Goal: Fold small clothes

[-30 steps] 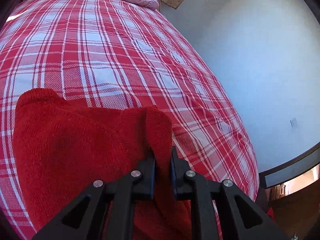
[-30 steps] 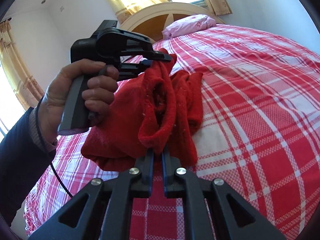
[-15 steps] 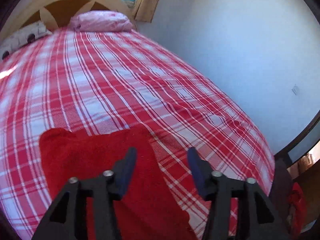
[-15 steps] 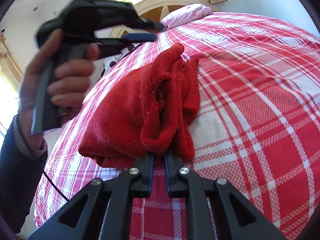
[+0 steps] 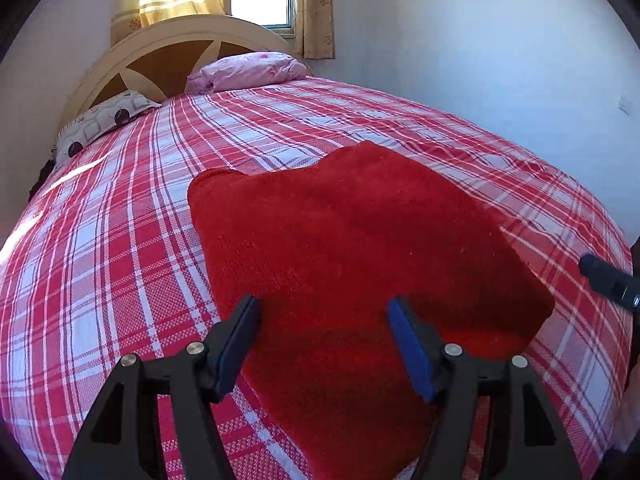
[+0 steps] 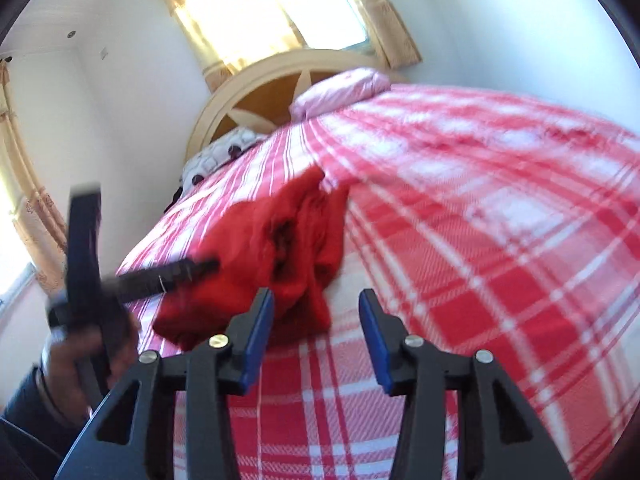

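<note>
My left gripper (image 5: pixel 322 342) hangs over the red knitted garment (image 5: pixel 360 248), its fingers (image 5: pixel 412 354) spreading apart with nothing pinched between them. The garment lies folded on the red plaid bed (image 5: pixel 120 240), near its foot end. My right gripper (image 6: pixel 316 332) is opening too; its fingers (image 6: pixel 258 338) sit just short of the garment's bunched edge, gripping nothing. A pink pillow (image 5: pixel 246 72) rests by the headboard (image 5: pixel 172 56).

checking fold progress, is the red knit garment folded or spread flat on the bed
Folded: the red knit garment lies doubled on the plaid bedspread, with layered edges bunched at its near end in the right wrist view.
</note>
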Demonstrator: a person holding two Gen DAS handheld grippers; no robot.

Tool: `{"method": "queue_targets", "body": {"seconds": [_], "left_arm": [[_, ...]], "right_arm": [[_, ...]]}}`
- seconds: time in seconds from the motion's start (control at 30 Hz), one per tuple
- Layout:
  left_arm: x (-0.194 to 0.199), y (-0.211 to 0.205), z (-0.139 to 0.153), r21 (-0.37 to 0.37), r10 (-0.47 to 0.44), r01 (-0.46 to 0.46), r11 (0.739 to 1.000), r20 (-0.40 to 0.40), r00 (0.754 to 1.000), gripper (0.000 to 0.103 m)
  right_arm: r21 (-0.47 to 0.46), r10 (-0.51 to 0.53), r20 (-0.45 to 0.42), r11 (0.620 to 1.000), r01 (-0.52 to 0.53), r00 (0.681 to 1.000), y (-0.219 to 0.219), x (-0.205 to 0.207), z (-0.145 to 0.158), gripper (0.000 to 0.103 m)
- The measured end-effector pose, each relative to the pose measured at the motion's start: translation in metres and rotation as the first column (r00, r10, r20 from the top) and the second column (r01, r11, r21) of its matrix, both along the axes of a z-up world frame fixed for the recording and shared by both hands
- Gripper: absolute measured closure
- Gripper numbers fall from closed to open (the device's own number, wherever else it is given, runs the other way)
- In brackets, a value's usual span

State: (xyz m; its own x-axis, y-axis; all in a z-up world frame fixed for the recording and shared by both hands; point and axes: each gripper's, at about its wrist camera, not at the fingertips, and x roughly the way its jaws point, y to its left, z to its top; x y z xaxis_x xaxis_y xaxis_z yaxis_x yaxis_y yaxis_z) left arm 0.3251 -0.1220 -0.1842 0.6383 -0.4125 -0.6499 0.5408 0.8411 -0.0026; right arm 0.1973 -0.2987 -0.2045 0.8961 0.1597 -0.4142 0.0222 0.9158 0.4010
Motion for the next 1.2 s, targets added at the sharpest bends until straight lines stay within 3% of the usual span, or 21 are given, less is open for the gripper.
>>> {"method": "queue_targets", "body": {"seconds": [0.13, 0.23, 0.33, 0.43, 0.47, 0.5, 0.6, 0.67, 0.77, 0.87, 0.97, 1.03, 1.17, 1.2], "left_arm": [[-0.002, 0.012, -0.012, -0.049, 0.019, -0.02, 0.999, -0.024, 1.0, 0.021], [0.002, 0.017, -0.014, -0.092, 0.022, -0.026, 0.995, -0.05, 0.999, 0.019], [0.001, 0.025, -0.013, -0.141, 0.015, -0.022, 0.99, -0.053, 0.998, 0.019], [0.0, 0.037, -0.01, -0.214, 0.008, -0.02, 0.977, -0.056, 0.998, 0.019], [0.0, 0.041, -0.01, -0.234, 0.011, -0.025, 0.972, -0.059, 0.998, 0.019], [0.001, 0.044, -0.01, -0.249, 0.016, -0.032, 0.968, -0.066, 0.998, 0.019], [0.008, 0.05, -0.015, -0.268, 0.041, -0.068, 0.961, -0.107, 0.993, 0.019], [0.014, 0.044, -0.023, -0.236, 0.038, -0.076, 0.969, -0.161, 0.986, 0.018], [0.021, 0.038, -0.033, -0.19, 0.026, -0.073, 0.979, -0.238, 0.971, 0.014], [0.02, 0.04, -0.034, -0.198, 0.028, -0.078, 0.977, -0.243, 0.969, 0.014], [0.019, 0.04, -0.033, -0.203, 0.029, -0.079, 0.976, -0.242, 0.97, 0.014], [0.018, 0.039, -0.032, -0.198, 0.03, -0.078, 0.977, -0.239, 0.971, 0.014], [0.016, 0.038, -0.034, -0.188, 0.03, -0.075, 0.979, -0.233, 0.972, 0.012], [0.015, 0.038, -0.033, -0.19, 0.031, -0.076, 0.979, -0.232, 0.972, 0.012]], "right_arm": [[-0.079, 0.069, 0.043, 0.995, -0.065, 0.997, 0.019, 0.022, 0.04, 0.055], [-0.138, 0.155, 0.039, 0.979, -0.148, 0.987, 0.041, 0.05, 0.059, 0.055], [-0.147, 0.246, -0.038, 0.957, -0.249, 0.968, 0.058, 0.097, 0.059, 0.059], [-0.142, 0.195, -0.186, 0.965, -0.223, 0.963, 0.052, 0.142, 0.035, 0.058], [-0.132, 0.177, -0.266, 0.967, -0.218, 0.947, 0.047, 0.157, 0.02, 0.059], [-0.129, 0.155, -0.296, 0.971, -0.2, 0.942, 0.041, 0.163, 0.011, 0.065], [-0.136, 0.118, -0.295, 0.977, -0.164, 0.948, 0.023, 0.158, -0.001, 0.066], [-0.106, 0.126, -0.288, 0.981, -0.162, 0.949, 0.015, 0.155, -0.003, 0.066], [-0.155, 0.115, -0.301, 0.974, -0.167, 0.947, 0.02, 0.159, 0.0, 0.066], [-0.198, 0.096, -0.296, 0.967, -0.159, 0.95, 0.03, 0.153, 0.007, 0.065], [-0.2, 0.103, -0.239, 0.968, -0.153, 0.966, 0.035, 0.137, 0.019, 0.054], [-0.232, 0.112, -0.218, 0.959, -0.162, 0.97, 0.041, 0.125, 0.02, 0.053], [-0.327, 0.082, -0.252, 0.931, -0.164, 0.964, 0.046, 0.115, 0.0, 0.052], [-0.348, 0.067, -0.257, 0.924, -0.157, 0.964, 0.044, 0.115, -0.003, 0.044]]}}
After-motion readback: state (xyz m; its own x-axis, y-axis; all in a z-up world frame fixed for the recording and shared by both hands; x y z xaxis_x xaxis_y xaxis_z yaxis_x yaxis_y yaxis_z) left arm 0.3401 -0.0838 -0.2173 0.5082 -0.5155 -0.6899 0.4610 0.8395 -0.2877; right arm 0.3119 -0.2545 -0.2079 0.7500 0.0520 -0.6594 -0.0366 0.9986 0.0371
